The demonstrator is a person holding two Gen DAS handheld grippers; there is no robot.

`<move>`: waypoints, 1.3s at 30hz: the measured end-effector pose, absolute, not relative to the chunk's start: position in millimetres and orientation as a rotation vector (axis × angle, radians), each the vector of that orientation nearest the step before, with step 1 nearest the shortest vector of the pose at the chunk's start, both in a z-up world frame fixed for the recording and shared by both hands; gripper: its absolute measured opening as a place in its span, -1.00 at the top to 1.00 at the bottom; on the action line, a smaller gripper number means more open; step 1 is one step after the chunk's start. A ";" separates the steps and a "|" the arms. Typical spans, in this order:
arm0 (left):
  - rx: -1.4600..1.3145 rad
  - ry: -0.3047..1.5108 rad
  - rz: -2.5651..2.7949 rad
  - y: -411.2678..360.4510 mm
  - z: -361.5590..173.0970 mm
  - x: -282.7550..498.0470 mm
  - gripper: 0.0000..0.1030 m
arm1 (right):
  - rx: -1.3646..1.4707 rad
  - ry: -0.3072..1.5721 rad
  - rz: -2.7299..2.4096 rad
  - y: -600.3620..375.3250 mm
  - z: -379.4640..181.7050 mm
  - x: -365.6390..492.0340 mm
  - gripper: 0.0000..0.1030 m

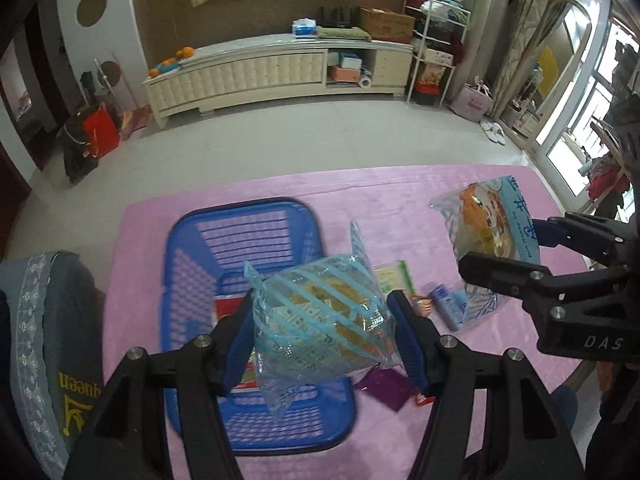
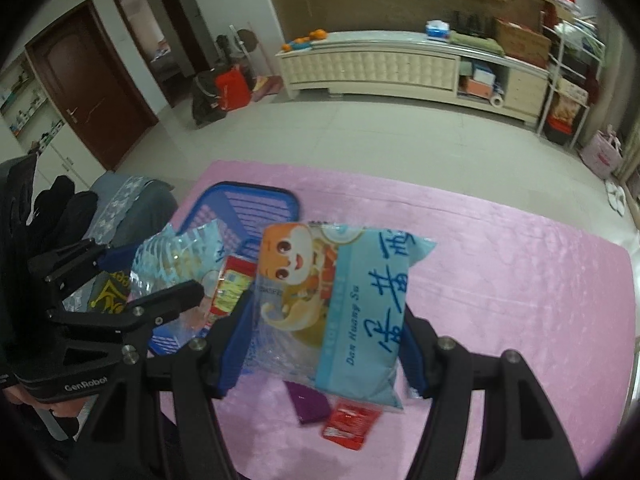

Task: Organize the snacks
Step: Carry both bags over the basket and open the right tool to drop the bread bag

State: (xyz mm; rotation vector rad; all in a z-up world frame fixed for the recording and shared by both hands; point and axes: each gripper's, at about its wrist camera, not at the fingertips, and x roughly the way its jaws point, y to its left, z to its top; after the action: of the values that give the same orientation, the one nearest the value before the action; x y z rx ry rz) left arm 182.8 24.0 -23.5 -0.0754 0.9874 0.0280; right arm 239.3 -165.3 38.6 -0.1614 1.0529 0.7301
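Both tools are loaded. Left tool (image 1: 322, 320) pinches a clear, blue-striped plastic packet of biscuits (image 1: 320, 320) by its sides, hanging over the blue slatted plastic basket (image 1: 200, 248) on the pink-covered bench (image 1: 400, 200). Right tool (image 2: 326, 320) clamps a pale blue pouch printed with an orange cartoon cat (image 2: 340, 292) above the loose small packets. Such bags look light, crinkly and slippery, their contents probably brittle, so I'd grip across the filled middle, gently, not the flimsy sealed edge.

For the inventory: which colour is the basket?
Blue basket, clearest in left wrist view.
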 end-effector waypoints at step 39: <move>-0.153 1.052 0.103 140.7 -73.9 184.9 -0.18 | -0.432 1.096 0.629 -13.2 -18.7 248.8 -0.85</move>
State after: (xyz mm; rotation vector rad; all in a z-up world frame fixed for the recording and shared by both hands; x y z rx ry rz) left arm 184.9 140.7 -73.9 -0.1530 1.0518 0.1027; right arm 248.8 -13.2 -18.7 -0.4319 1.0958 0.6287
